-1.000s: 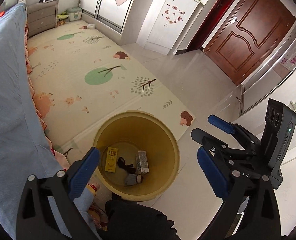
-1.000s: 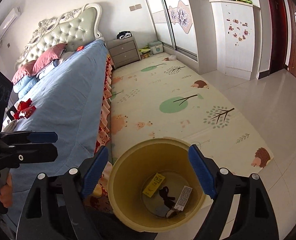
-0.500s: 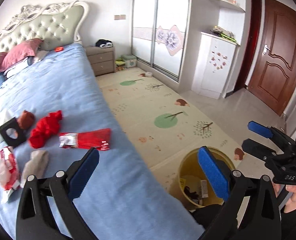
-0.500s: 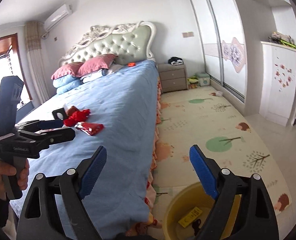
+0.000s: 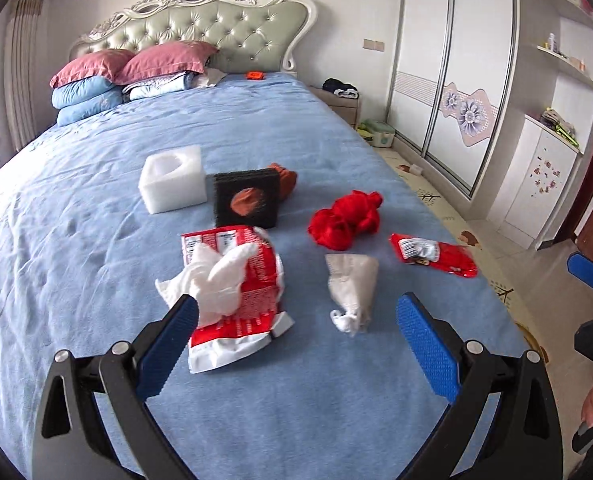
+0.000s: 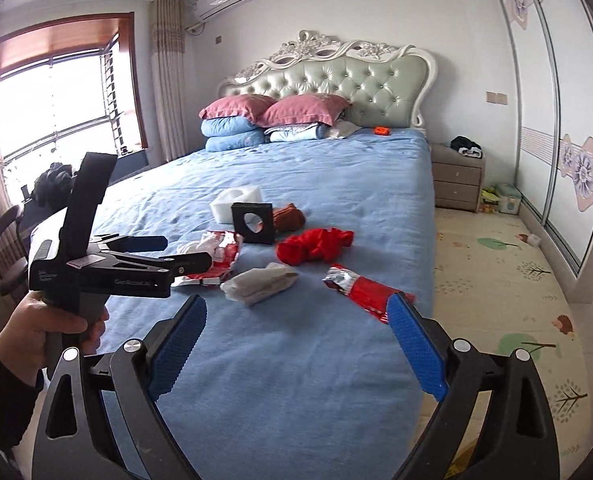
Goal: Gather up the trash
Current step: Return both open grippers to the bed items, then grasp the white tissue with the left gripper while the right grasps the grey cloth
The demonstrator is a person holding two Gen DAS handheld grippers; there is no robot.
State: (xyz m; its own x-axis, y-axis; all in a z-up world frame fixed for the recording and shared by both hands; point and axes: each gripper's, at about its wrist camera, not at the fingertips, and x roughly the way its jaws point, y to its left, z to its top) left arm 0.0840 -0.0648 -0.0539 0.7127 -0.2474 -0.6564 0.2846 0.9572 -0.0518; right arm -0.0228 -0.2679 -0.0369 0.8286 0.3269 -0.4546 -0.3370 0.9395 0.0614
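Trash lies on the blue bed [image 5: 76, 220]. In the left wrist view I see a large red-and-white wrapper [image 5: 236, 292] with crumpled white tissue on it, a grey-white sock-like wad [image 5: 352, 284], a red wrapper [image 5: 432, 254], a red cloth bundle [image 5: 346, 218], a black foam square [image 5: 246, 200] and a white foam block [image 5: 172, 178]. My left gripper [image 5: 296, 340] is open and empty just above the large wrapper. My right gripper [image 6: 296, 344] is open and empty over the bed's near edge, with the red wrapper [image 6: 360, 290] by its right finger.
Pillows [image 6: 272, 112] and folded quilts sit at the headboard. A nightstand [image 6: 458, 182] stands right of the bed. A patterned play mat [image 6: 496, 280] covers the floor beside wardrobe doors [image 6: 556, 120]. A brown cloth [image 6: 290, 216] lies behind the black foam.
Both grippers have swung up from the yellow bin on the floor and turned to the bed. The bin has left both views; the trash on the bed is now close.
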